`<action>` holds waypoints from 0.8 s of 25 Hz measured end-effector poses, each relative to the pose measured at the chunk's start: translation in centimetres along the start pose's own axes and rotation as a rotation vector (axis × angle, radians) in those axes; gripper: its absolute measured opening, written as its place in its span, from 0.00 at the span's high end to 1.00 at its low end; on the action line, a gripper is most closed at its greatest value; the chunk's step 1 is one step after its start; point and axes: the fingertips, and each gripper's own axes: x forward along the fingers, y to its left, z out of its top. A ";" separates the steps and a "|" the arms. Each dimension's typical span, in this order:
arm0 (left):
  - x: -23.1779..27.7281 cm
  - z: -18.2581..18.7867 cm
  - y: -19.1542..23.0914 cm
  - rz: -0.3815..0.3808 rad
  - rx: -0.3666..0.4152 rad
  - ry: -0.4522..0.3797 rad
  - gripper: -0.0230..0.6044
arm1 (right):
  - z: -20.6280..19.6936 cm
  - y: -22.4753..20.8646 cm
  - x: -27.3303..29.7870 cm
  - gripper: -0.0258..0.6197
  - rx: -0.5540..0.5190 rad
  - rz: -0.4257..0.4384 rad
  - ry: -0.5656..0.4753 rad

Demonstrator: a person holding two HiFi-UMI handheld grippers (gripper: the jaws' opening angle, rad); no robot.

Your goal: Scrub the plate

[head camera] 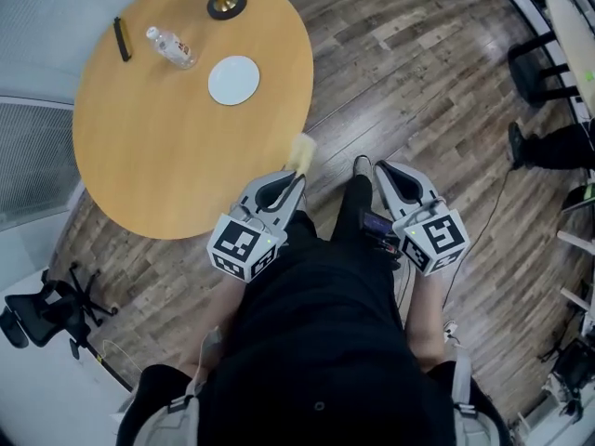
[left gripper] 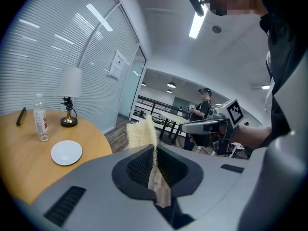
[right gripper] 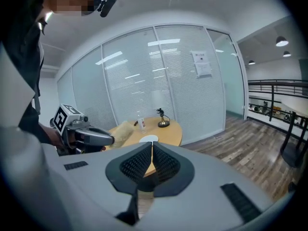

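Note:
A white plate (head camera: 233, 80) lies on the round wooden table (head camera: 167, 156), toward its far side; it also shows in the left gripper view (left gripper: 66, 152) and small in the right gripper view (right gripper: 148, 139). My left gripper (head camera: 299, 177) is shut on a pale yellow sponge (head camera: 301, 152), held off the table's near right edge; the sponge (left gripper: 140, 133) sticks up from the closed jaws. My right gripper (head camera: 380, 168) hangs over the floor, jaws together with nothing between them.
On the table stand a clear water bottle (head camera: 170, 46), a brass lamp base (head camera: 226, 2) and a black remote (head camera: 122, 38). A black office chair (head camera: 42, 309) is at the lower left. Another person (left gripper: 200, 110) stands in the background by railings.

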 end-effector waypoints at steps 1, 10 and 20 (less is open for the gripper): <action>0.5 0.6 0.3 0.031 -0.008 -0.010 0.92 | 0.6 -0.8 0.6 0.93 -0.012 0.027 0.005; 8.2 4.5 -1.0 0.155 -0.086 -0.038 0.92 | 5.8 -10.6 3.4 0.93 -0.081 0.187 0.000; 16.0 7.1 -3.1 0.356 -0.135 -0.065 0.92 | 6.9 -19.5 3.9 0.93 -0.114 0.357 0.056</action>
